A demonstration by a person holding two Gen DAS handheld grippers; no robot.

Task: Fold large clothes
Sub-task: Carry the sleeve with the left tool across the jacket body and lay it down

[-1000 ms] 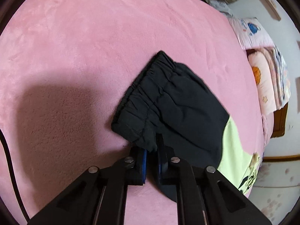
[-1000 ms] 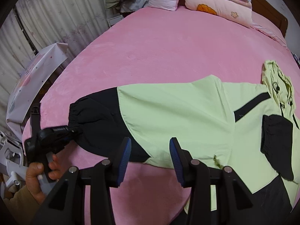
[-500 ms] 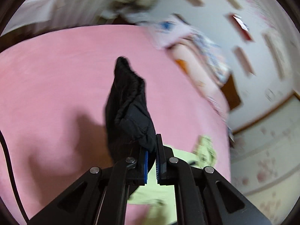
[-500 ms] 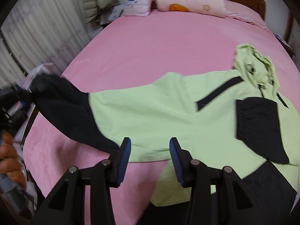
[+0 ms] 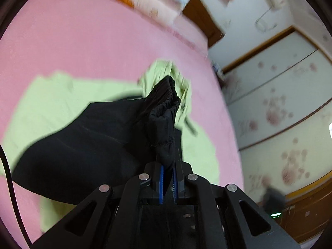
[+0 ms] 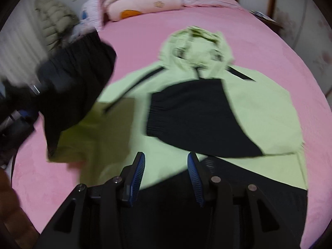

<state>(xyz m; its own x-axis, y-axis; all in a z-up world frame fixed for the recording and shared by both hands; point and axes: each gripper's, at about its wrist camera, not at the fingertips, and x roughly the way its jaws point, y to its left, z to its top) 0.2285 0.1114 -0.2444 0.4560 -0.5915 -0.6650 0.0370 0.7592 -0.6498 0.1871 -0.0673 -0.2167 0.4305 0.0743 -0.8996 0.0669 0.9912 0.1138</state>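
A light green and black hooded jacket [image 6: 259, 108] lies spread on the pink bed [image 6: 145, 33], hood [image 6: 199, 43] toward the pillows. One black sleeve [image 6: 186, 112] lies folded across its chest. My left gripper [image 5: 167, 166] is shut on the black cuff [image 5: 164, 132] of the other sleeve and holds it lifted above the jacket body [image 5: 51, 97]; that raised sleeve [image 6: 76, 72] shows at the left of the right wrist view. My right gripper [image 6: 164, 172] is open and empty above the jacket's lower edge.
Pillows and folded bedding [image 6: 141, 2] lie at the head of the bed, with a wooden headboard [image 5: 201, 18] behind. A padded coat [image 6: 54, 18] hangs at the far left. Floral wardrobe doors [image 5: 280, 103] stand beside the bed.
My left gripper has lifted the black cuff off the bed and swung it over toward the jacket body. My right gripper has moved along toward the jacket's middle, still open.
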